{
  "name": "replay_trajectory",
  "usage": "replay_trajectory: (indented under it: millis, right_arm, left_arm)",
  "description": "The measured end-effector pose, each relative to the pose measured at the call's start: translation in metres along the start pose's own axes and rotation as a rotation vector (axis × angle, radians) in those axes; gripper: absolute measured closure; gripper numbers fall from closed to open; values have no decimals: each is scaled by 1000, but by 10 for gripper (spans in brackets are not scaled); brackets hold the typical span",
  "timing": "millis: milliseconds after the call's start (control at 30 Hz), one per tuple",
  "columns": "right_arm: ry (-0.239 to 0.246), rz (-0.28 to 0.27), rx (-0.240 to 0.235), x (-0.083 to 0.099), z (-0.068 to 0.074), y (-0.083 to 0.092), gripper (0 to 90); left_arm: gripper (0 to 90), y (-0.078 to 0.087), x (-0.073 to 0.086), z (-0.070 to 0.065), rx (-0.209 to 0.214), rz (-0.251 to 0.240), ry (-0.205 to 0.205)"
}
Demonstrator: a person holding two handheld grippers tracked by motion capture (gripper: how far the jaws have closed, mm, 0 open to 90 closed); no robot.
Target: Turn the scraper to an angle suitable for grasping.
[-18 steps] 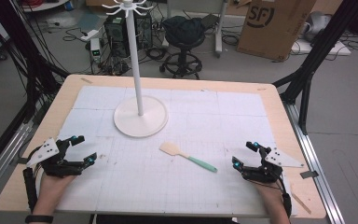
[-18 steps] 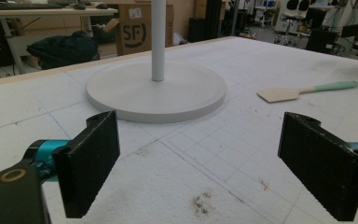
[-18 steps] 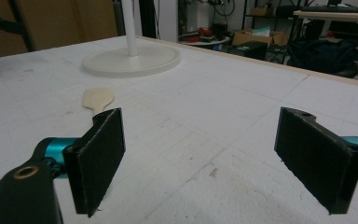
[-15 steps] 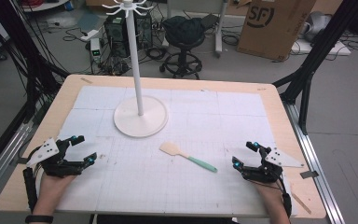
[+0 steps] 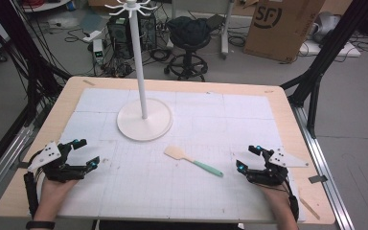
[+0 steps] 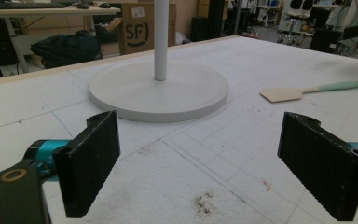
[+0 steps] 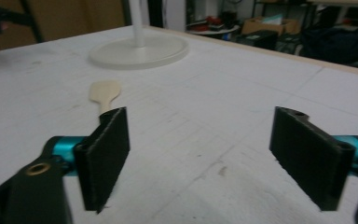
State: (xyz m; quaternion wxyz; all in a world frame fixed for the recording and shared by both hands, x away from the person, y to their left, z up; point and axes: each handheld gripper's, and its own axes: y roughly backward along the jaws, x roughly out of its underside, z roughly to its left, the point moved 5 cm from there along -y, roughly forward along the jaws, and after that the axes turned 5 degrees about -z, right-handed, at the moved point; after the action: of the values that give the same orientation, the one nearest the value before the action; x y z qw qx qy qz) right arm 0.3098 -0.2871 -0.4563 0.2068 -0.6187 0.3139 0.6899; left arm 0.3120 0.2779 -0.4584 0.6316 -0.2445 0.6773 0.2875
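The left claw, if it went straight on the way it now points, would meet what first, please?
Probably the stand's round base: it lies straight ahead between the open left claw's jaws, with bare mat between. The spatula lies off to the side.

I get even, soft overhead light with faint shadows; the right gripper view looks dim and blurred.

Stand [image 5: 144,120]: pole cut by the top edge in both gripper views, hooks out of frame there. Spatula [image 7: 104,94]: handle hidden behind the near jaw in the right gripper view. Box [image 5: 281,25]: top cropped in the high view. Forearms: cut by the bottom edge. Right gripper view's background: blurred, items unreadable.
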Motion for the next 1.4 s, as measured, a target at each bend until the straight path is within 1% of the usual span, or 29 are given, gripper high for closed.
replay_trajectory:
  millis: [33,100,133,167,233,367,433,467,533,600,633,700,767,833,900,967,1000,1067,1100,1133,1167,1200,1233,1300,1333,1367,1400]
  right_arm:
    - [3,8,-9,-1,2,-3,249]
    - [6,35,-42,-3,7,-10,269]
    - [6,35,-42,-3,7,-10,269]
    - [19,69,-51,-3,12,-19,276]
    - [22,99,-70,-4,16,-27,283]
    - [28,142,-105,-8,27,-46,304]
    - [28,164,-130,-10,33,-56,318]
    - [40,176,-138,-11,35,-62,326]
    - [51,210,-158,-11,41,-74,362]
    - [56,231,-182,-11,45,-84,372]
    - [52,245,-195,-11,48,-88,394]
    - [53,278,-200,-11,52,-97,423]
    - [53,293,-214,-11,55,-105,473]
    - [49,321,-216,-9,59,-113,493]
    - [49,350,-232,-6,62,-120,520]
    - [61,376,-238,-3,65,-126,542]
    - [61,376,-238,-3,65,-126,542]
    - [73,409,-245,1,68,-130,584]
    - [81,423,-242,3,68,-131,604]
    - [81,423,-242,3,68,-131,604]
    - [94,439,-252,4,70,-131,633]
    - [103,447,-253,5,71,-131,636]
    - [116,449,-248,5,72,-132,644]
    - [118,459,-239,4,72,-132,678]
    - [125,461,-240,4,72,-133,709]
    - [125,461,-240,4,72,-133,709]
    - [139,464,-250,4,73,-133,751]
  left_arm:
    - [134,0,0,0,0,1,-2]
    - [134,0,0,0,1,4,-8]
    - [134,0,0,-1,2,4,-8]
    - [134,0,0,0,2,3,-7]
    - [134,0,0,-1,3,2,-5]
    - [134,-1,0,-1,1,4,-9]
    - [134,-1,0,-1,1,5,-10]
    - [134,-1,0,-1,2,4,-11]
    - [134,-1,0,-1,3,7,-15]
    - [134,-1,0,-2,3,8,-18]
    - [133,-1,0,-2,2,7,-19]
    - [133,-1,0,-2,3,7,-22]
    - [133,-1,0,-2,3,8,-22]
    - [133,-1,0,-2,2,8,-22]
    - [133,-1,0,-2,3,9,-24]
    - [133,-1,0,-2,2,11,-26]
    - [133,-1,0,-3,3,12,-29]
    - [133,-1,0,-3,2,12,-31]
    - [133,-1,0,-3,1,11,-30]
    - [133,-1,0,-3,1,11,-30]
    - [133,-1,0,-3,1,12,-31]
    - [133,-1,0,-3,1,12,-31]
    - [133,-1,0,-3,0,12,-31]
    - [133,-1,0,-3,-1,13,-31]
    - [134,-1,0,-3,-1,13,-31]
    - [134,-1,0,-3,-1,14,-32]
    - [134,-1,0,-3,-2,14,-32]
